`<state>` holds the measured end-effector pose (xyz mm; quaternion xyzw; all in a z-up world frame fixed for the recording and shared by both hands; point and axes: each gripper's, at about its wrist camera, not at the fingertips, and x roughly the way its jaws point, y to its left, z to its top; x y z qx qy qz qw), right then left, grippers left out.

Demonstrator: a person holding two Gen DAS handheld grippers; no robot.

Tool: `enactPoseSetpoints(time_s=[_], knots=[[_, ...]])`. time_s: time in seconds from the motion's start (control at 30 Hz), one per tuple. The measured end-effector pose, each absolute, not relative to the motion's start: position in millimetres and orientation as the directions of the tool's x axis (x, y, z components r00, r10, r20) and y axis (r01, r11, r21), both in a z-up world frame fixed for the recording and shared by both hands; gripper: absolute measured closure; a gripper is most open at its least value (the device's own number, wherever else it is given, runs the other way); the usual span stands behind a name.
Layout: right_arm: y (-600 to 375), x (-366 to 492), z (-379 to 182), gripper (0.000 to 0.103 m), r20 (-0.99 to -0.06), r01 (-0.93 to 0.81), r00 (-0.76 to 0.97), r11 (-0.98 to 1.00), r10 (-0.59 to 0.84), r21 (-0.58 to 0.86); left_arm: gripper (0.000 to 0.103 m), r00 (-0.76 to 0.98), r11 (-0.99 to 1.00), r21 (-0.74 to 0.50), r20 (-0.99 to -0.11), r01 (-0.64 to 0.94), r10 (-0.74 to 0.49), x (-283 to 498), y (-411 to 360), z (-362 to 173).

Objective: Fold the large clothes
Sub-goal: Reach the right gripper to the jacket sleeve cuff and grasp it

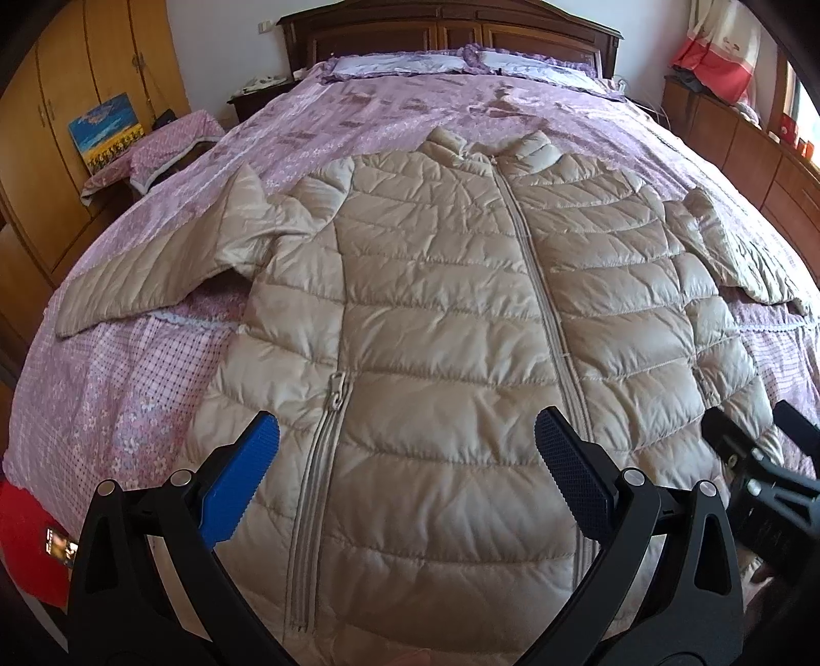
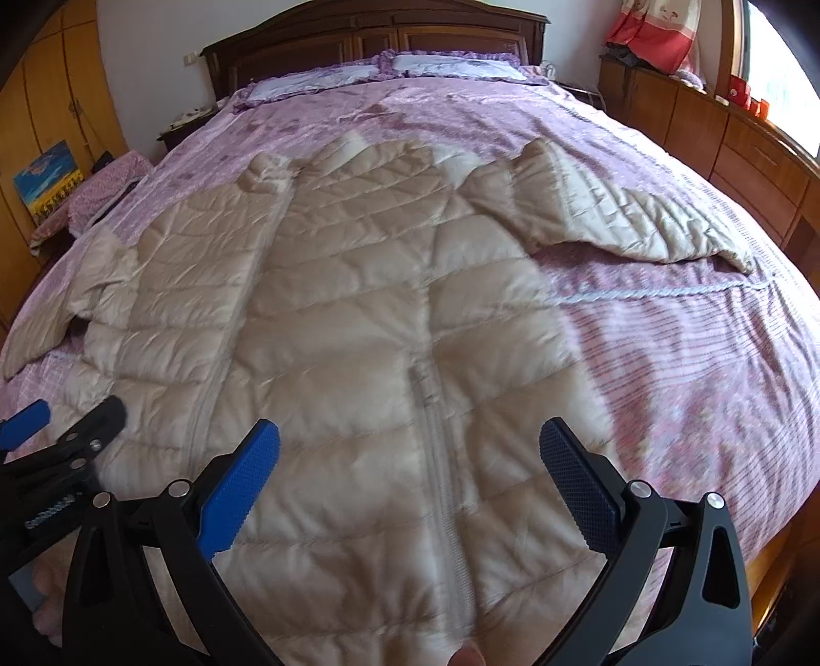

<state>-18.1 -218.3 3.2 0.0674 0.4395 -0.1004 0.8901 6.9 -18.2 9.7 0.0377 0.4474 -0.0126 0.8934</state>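
Note:
A beige quilted puffer jacket (image 1: 435, 307) lies flat and zipped on the bed, collar toward the headboard, both sleeves spread out to the sides. It also shows in the right wrist view (image 2: 333, 307), slightly blurred. My left gripper (image 1: 407, 435) is open and empty, hovering over the jacket's lower left part near a pocket zipper (image 1: 335, 384). My right gripper (image 2: 410, 440) is open and empty above the lower right part, over the other pocket zipper (image 2: 435, 425). Each gripper shows in the other's view, the right one (image 1: 753, 461) and the left one (image 2: 66, 430).
The bed has a purple floral cover (image 1: 359, 112) with pillows (image 1: 400, 64) by a dark wooden headboard (image 1: 451, 25). A wooden wardrobe (image 1: 61, 77) and a covered stool (image 1: 159, 148) stand left. A low wooden cabinet (image 2: 728, 133) runs along the right.

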Motion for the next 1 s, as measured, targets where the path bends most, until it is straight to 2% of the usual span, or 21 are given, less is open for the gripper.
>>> enactPoseSetpoints(time_s=[0.57,1.0], knots=[[-380.2,13.7,23.3,0.005,-0.755,0.434,0.562,0.897,-0.338,-0.078,0.003,0.595,0.991,0.083,-0.804,0.104,0.005,28.5,-52.9,20.0],[-510.8,66.3,1.9,0.005,-0.798,0.602,0.475,0.798,-0.372,-0.013,0.003,0.571,0.985,0.114,-0.821,0.128,0.020,43.5,-76.5,10.9]])
